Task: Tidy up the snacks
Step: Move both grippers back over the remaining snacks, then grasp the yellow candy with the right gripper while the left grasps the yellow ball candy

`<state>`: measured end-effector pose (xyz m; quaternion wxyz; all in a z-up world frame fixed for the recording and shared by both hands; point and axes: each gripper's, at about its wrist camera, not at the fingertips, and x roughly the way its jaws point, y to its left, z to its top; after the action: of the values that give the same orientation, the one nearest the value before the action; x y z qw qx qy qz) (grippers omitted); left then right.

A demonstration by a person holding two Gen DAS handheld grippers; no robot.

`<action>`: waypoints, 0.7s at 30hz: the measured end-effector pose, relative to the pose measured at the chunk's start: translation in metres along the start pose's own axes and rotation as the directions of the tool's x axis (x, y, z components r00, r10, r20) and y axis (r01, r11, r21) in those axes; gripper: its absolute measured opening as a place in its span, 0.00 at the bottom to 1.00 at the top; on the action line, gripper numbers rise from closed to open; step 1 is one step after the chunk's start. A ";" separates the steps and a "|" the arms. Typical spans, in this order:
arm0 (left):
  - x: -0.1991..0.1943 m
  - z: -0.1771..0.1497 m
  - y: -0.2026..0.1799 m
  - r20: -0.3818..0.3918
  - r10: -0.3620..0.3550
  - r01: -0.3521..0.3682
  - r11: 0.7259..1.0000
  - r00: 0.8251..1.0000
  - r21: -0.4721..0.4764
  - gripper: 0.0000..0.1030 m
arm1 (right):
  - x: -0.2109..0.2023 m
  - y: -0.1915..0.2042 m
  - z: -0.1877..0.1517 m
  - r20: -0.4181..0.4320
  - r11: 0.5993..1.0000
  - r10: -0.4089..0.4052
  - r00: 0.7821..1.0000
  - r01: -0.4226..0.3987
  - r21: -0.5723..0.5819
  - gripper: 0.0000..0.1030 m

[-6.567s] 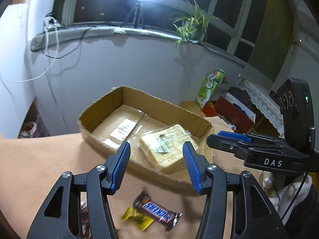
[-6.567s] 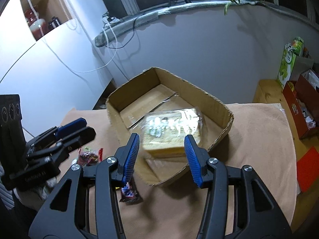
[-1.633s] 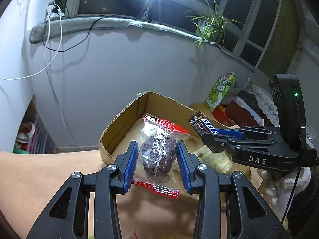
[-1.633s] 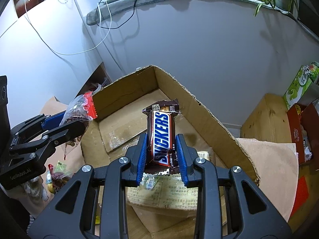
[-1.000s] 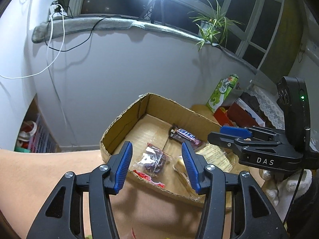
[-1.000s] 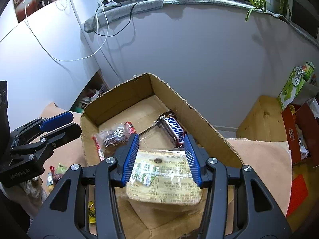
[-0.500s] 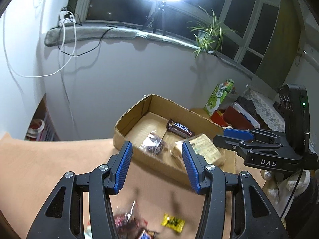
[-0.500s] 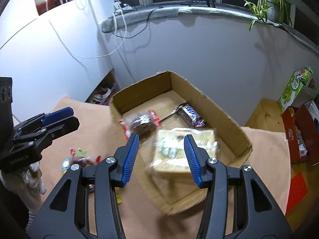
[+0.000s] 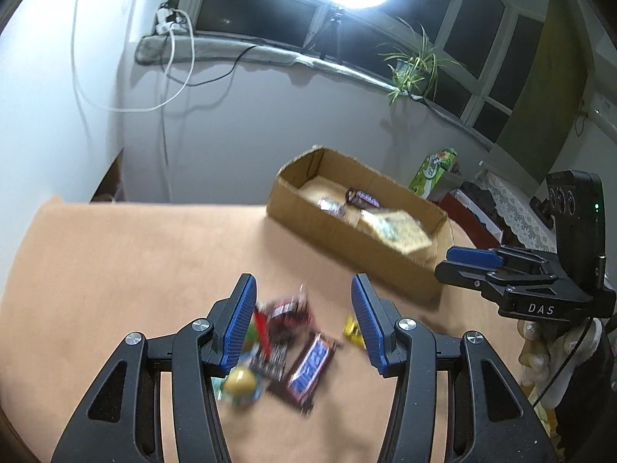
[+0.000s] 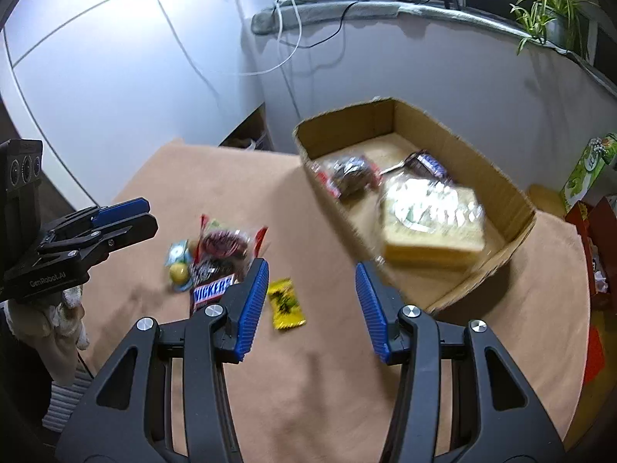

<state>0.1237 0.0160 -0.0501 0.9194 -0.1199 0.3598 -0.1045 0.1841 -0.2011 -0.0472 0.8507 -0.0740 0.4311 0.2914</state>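
A cardboard box (image 10: 516, 227) holds a wrapped sandwich pack (image 10: 432, 212), a Snickers bar (image 10: 430, 164) and a red-edged bag of dark fruit (image 10: 351, 175); the same box (image 9: 347, 231) shows far right in the left wrist view. On the tan table lies a pile of loose snacks: a Snickers bar (image 9: 312, 362), a red-edged bag (image 9: 287, 314), a yellow sweet (image 9: 353, 330) and a round yellow candy (image 9: 239, 382). My left gripper (image 9: 304, 318) hovers open over this pile. My right gripper (image 10: 310, 303) is open and empty, with the yellow sweet (image 10: 285, 303) just below it.
A green carton (image 9: 434, 171) and red boxes (image 10: 595, 231) stand on a low wooden stand right of the table. A white wall with hanging cables (image 9: 169, 73) rises behind the box. The table's left edge drops off near the wall.
Both grippers pulled back from the box toward the near side of the table, and the box now lies farther away. The loose snack pile has come under the left gripper.
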 end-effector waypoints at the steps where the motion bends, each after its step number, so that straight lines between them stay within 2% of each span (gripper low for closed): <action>1: -0.002 -0.005 0.002 -0.004 0.005 -0.005 1.000 1.000 -0.002 0.49 | 0.002 0.003 -0.004 -0.008 1.000 0.002 1.000 -0.002 -0.003 0.48; 7: -0.011 -0.031 0.023 -0.025 0.034 -0.035 0.998 0.999 -0.048 0.48 | 0.014 0.012 -0.019 -0.049 1.000 0.004 0.999 -0.004 -0.010 0.48; 13: -0.008 -0.054 0.024 -0.065 0.043 -0.045 0.999 0.997 -0.023 0.32 | 0.029 0.015 -0.031 -0.088 1.000 -0.004 0.996 0.003 -0.020 0.48; 21: 0.012 -0.066 0.022 -0.116 0.071 -0.070 0.997 0.991 0.011 0.31 | 0.044 0.017 -0.036 -0.122 0.999 -0.012 0.992 0.007 -0.038 0.48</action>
<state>0.0891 0.0240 -0.1109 0.9003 -0.0977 0.4165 -0.0801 0.1697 -0.1817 -0.1013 0.8225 -0.1098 0.4765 0.2905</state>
